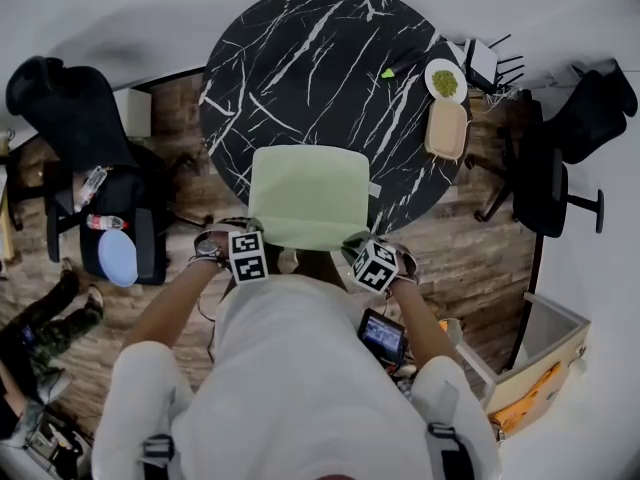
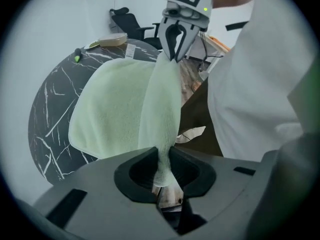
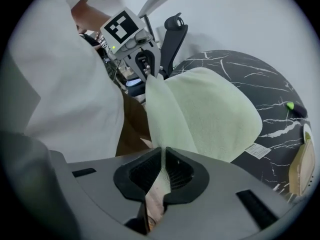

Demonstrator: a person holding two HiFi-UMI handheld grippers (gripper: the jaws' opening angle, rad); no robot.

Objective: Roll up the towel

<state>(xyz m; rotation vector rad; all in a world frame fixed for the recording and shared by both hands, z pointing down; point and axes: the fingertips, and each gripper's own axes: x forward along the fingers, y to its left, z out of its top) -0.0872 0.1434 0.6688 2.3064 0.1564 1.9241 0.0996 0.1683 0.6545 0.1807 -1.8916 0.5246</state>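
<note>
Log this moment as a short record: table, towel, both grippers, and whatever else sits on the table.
table: round, black marble pattern
towel: pale green, unrolled, far part lying on the table, near edge lifted
left gripper: shut on one near corner of the towel
right gripper: shut on the other near corner
also on table: white plate with green contents, tan tray, at far right

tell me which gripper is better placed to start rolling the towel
Left gripper, marginally: both clamp a near corner of the towel, but it holds a thicker bunch, the right gripper only a thin edge.
</note>
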